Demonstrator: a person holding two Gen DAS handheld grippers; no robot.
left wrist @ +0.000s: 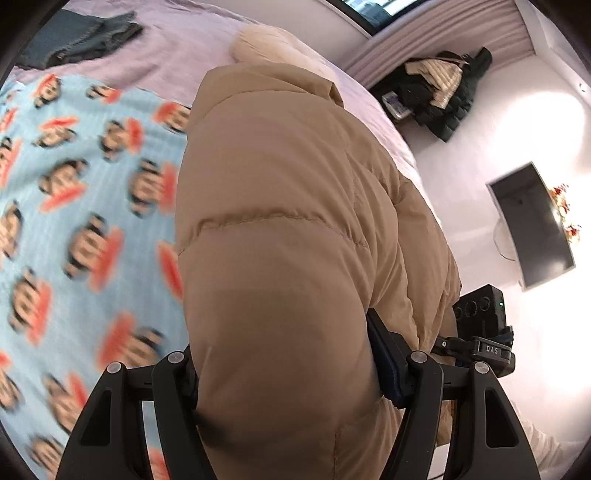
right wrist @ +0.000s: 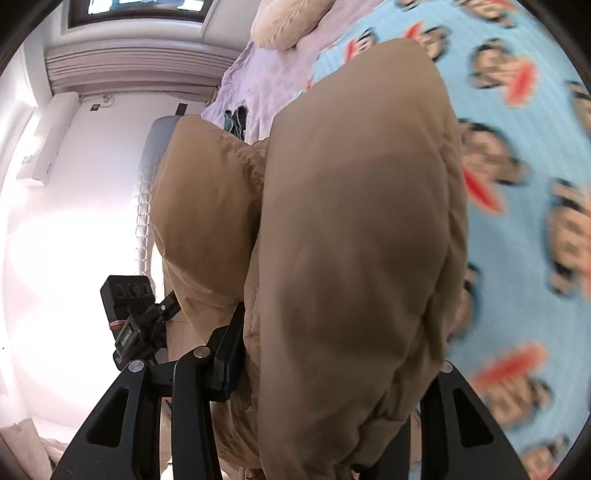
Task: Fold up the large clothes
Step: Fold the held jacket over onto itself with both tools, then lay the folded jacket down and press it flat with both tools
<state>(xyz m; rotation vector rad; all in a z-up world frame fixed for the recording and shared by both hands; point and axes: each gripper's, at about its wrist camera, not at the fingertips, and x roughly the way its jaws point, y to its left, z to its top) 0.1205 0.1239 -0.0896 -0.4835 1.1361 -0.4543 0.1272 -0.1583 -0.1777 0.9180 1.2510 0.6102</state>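
A tan puffer jacket point(left wrist: 288, 229) fills the middle of the left wrist view, bulging up between my left gripper's fingers. My left gripper point(left wrist: 288, 373) is shut on the jacket's thick padded edge. In the right wrist view the same jacket point(right wrist: 354, 236) bulges between my right gripper's fingers; my right gripper point(right wrist: 332, 373) is shut on it. The jacket hangs over a light blue blanket with cartoon monkey faces point(left wrist: 74, 221), which also shows in the right wrist view point(right wrist: 524, 184). The fur-trimmed hood point(left wrist: 266, 44) lies at the far end. Each view shows the other gripper beside the jacket.
The blanket lies on a pale lilac bed sheet point(left wrist: 177, 48). A folded dark denim garment point(left wrist: 85, 40) lies on the bed's far left. A pile of dark clothes point(left wrist: 439, 96) and a wall-mounted TV point(left wrist: 532, 225) are beyond the bed. A window point(right wrist: 140, 11) is at the room's end.
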